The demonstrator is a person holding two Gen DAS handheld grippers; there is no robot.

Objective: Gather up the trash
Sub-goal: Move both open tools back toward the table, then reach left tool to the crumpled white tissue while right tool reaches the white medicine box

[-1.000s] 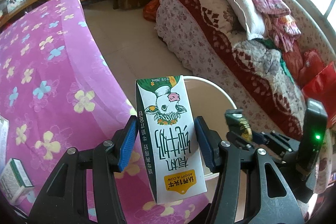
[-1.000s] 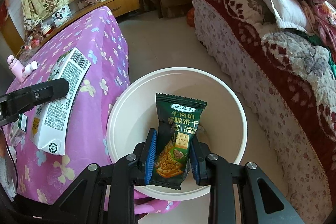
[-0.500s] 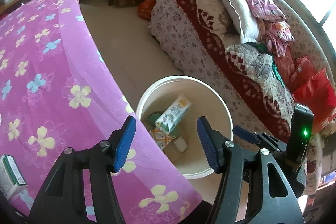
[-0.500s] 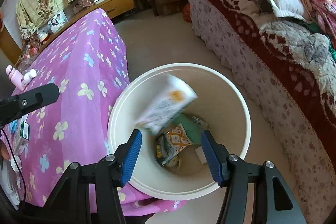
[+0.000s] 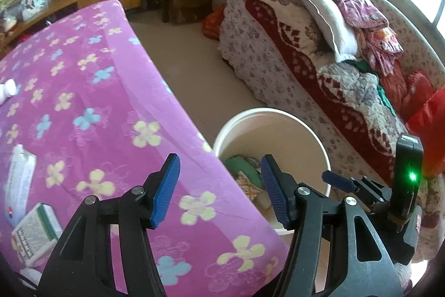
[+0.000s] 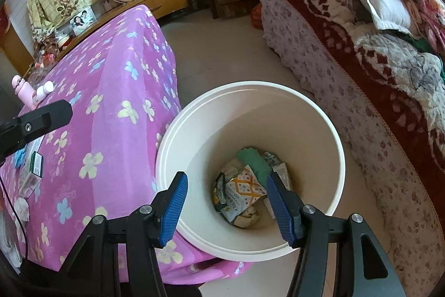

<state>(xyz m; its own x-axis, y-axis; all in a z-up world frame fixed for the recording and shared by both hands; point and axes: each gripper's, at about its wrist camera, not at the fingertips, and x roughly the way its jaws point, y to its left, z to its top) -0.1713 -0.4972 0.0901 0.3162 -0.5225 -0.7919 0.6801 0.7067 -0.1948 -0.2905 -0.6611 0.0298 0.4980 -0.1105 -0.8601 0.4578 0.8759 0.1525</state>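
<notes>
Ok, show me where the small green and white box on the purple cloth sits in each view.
Left wrist: the green and white box lies at lower left, on the purple cloth below a white packet.
Right wrist: it sits at the far left edge, below the left hand-held gripper's finger.
Shared landmark: the white bucket, right of the cloth.

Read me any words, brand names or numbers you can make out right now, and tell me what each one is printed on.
None can be read.
Green-and-white box on the table: rows of print, too small.
White packet beside it: blurred.
Orange-patterned wrapper in the trash bucket: dark print along its lower part, too small.
Other wrappers in the bucket: no legible print.
Both grippers, left gripper and right gripper, are open and carry no labels.
</notes>
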